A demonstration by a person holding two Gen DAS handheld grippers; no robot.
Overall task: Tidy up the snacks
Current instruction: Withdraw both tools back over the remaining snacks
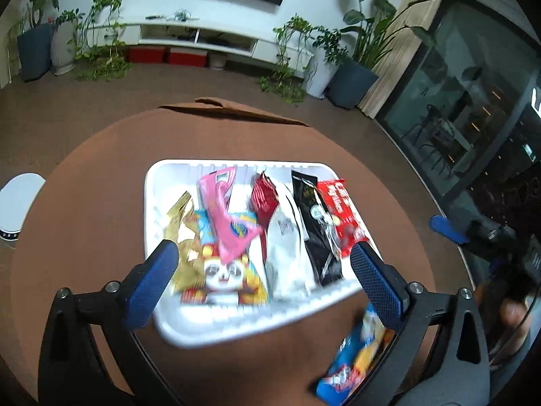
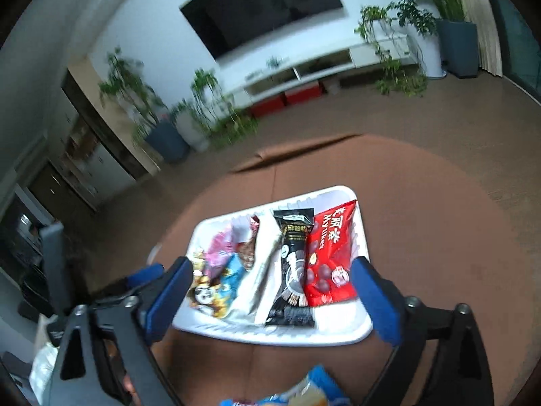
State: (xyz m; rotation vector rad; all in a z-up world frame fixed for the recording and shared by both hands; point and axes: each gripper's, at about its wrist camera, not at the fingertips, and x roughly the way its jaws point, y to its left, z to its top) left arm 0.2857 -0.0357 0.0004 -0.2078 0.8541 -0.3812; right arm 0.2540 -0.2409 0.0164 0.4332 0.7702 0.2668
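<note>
A white tray (image 1: 233, 321) on a round brown table holds several snack packs: a gold one (image 1: 181, 223), a pink one (image 1: 223, 216), a panda pack (image 1: 223, 274), a dark red one (image 1: 265, 199), a silver one (image 1: 285, 237), a black one (image 1: 316, 223) and a red one (image 1: 341, 216). My left gripper (image 1: 263, 253) is open and empty above the tray. My right gripper (image 2: 270, 267) is open and empty above the tray (image 2: 280, 336), over the black pack (image 2: 294, 264) and the red pack (image 2: 329, 257). A blue-and-yellow pack (image 1: 358, 358) lies on the table in front of the tray; it also shows in the right wrist view (image 2: 304, 392).
The round table (image 1: 84, 237) has a cloth fold at its far edge (image 1: 216, 103). A white round device (image 1: 17, 203) stands left of the table. Potted plants (image 1: 355, 77) and a white TV cabinet (image 1: 203, 37) line the far wall. Glass doors (image 1: 473, 118) are at the right.
</note>
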